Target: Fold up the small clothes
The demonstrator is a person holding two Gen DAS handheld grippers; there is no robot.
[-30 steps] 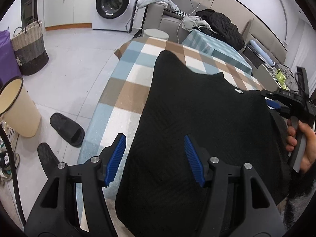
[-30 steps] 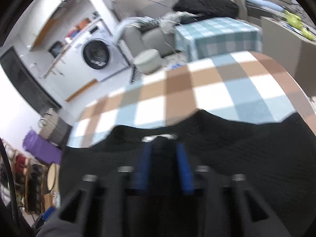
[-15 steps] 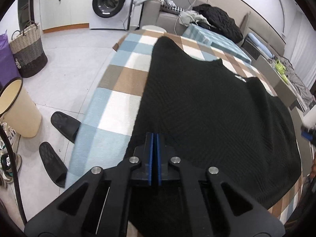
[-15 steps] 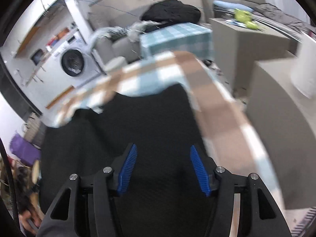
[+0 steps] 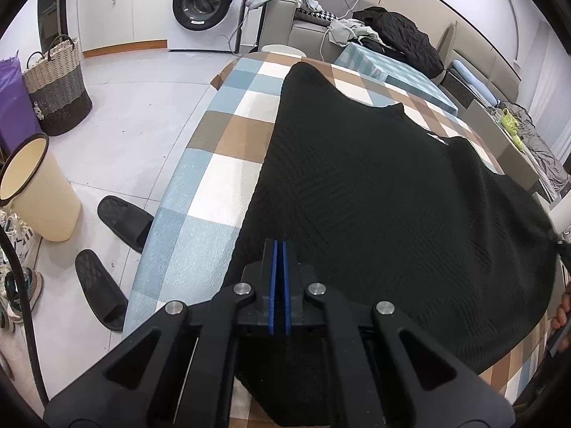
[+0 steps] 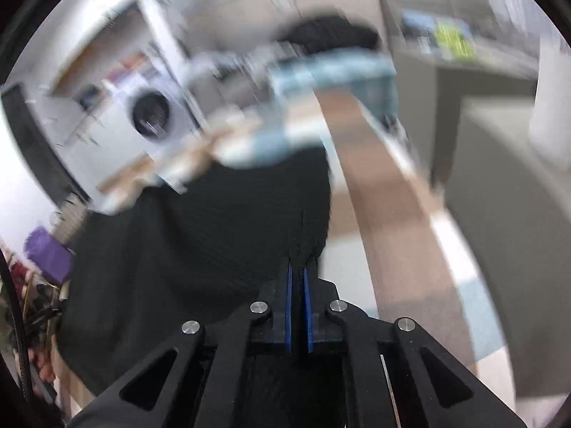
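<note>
A black knit sweater (image 5: 374, 192) lies spread flat over a table with a blue, brown and white checked cloth (image 5: 221, 164). Its neck with a white label (image 5: 437, 137) points to the far right. My left gripper (image 5: 279, 249) is shut on the sweater's near left hem edge. In the blurred right wrist view my right gripper (image 6: 299, 274) is shut on a bunched fold of the same sweater (image 6: 200, 249) at its near right edge, beside the checked cloth (image 6: 399, 221).
On the floor to the left stand a cream bin (image 5: 39, 192), two black slippers (image 5: 121, 217) and a woven basket (image 5: 57, 89). A washing machine (image 5: 203, 3) and a sofa with clothes (image 5: 392, 35) are behind the table. A grey cabinet (image 6: 506, 192) stands right of the table.
My left gripper went from open to shut on the sweater's hem. My right gripper left the collar, opened, moved to the right edge and shut on the sweater there.
</note>
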